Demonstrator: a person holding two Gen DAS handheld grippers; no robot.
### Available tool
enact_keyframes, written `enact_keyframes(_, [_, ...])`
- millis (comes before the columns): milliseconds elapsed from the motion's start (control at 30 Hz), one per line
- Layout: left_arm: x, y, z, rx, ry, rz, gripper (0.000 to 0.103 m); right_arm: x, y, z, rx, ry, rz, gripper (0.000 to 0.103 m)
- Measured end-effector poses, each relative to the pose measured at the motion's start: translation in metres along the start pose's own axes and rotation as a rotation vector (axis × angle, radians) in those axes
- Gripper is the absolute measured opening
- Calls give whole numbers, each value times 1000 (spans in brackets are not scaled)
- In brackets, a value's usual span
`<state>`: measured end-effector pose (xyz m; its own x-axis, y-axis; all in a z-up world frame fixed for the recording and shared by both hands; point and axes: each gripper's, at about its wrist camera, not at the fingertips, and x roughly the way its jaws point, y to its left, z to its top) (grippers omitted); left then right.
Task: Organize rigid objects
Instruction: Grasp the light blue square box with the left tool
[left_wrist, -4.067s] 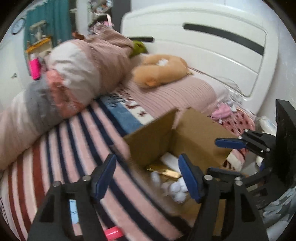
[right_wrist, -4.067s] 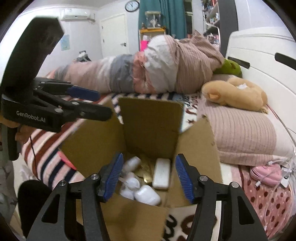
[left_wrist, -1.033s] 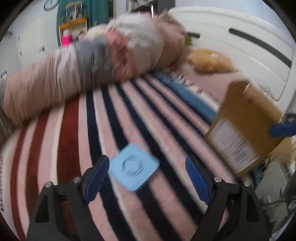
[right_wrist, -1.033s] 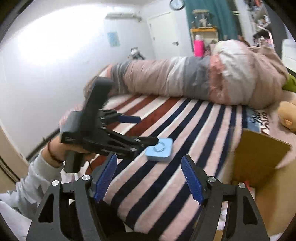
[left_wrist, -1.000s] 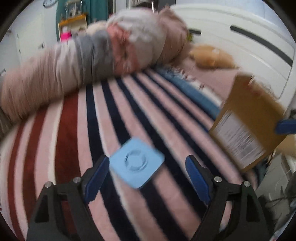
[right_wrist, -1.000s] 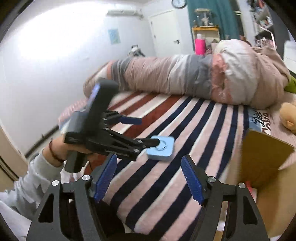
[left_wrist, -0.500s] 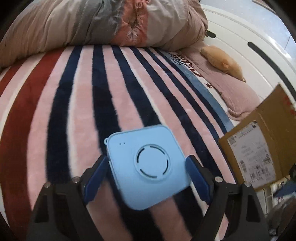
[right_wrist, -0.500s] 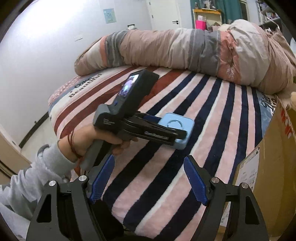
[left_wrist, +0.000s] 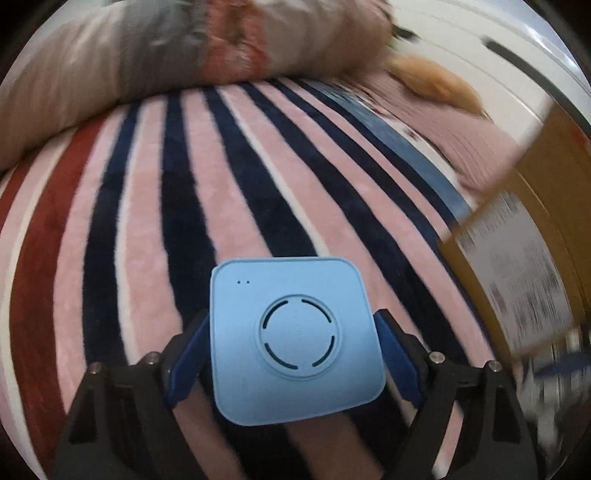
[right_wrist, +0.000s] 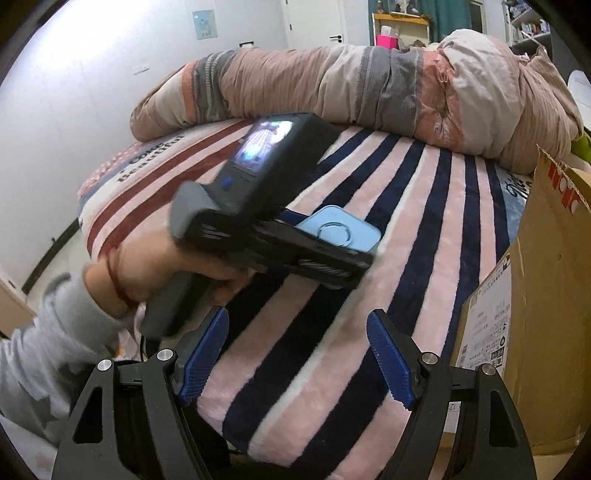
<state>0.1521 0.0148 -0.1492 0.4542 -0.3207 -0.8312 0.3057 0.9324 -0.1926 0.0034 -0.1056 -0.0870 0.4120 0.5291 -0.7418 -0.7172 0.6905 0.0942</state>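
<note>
Left tool (left_wrist: 293, 343) now clamped on blue square device (left_wrist: 295, 343), cardboard box (right_wrist: 546, 295) rightward; right tool (right_wrist: 297, 354) spread wide.

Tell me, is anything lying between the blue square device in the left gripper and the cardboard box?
Nothing visible does. The light blue square plastic device sits between the left gripper pads, and only bare striped blanket lies toward the brown cardboard box at the right.

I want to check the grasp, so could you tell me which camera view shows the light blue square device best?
The left wrist view: the light blue square device fills the centre, top face fully visible, between the left gripper pads. In the right wrist view the same device is small and partly hidden behind the left gripper's body.
</note>
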Motion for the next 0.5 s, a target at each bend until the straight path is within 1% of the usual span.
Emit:
enact_keyframes(100, [-8, -2, -14, 137, 88, -108, 84, 4, 2, -3, -24, 13, 19, 75])
enact_keyframes(167, [-15, -2, -23, 163, 117, -142, 84, 12, 4, -6, -51, 35, 45, 75])
enact_keyframes(233, [-20, 2, -28, 134, 105, -150, 84, 23, 6, -10, -82, 61, 75, 75])
enact_keyframes(300, [-24, 9, -34, 40, 80, -157, 85, 37, 8, -13, -117, 81, 85, 76])
enact_keyframes(333, [-25, 11, -36, -5, 60, -158, 85, 43, 9, -15, -134, 90, 79, 80])
enact_keyframes(367, [-27, 11, -39, -40, 32, -142, 85, 52, 9, -17, -153, 99, 61, 82])
enact_keyframes(433, [-28, 11, -43, -93, -10, -121, 85, 66, 6, -18, -176, 111, 29, 82])
enact_keyframes(467, [-28, 10, -45, -107, -28, -120, 83, 71, 5, -17, -181, 111, 29, 82])
enact_keyframes(500, [-28, 7, -47, -101, -41, -111, 83, 77, 2, -16, -187, 109, 31, 82])
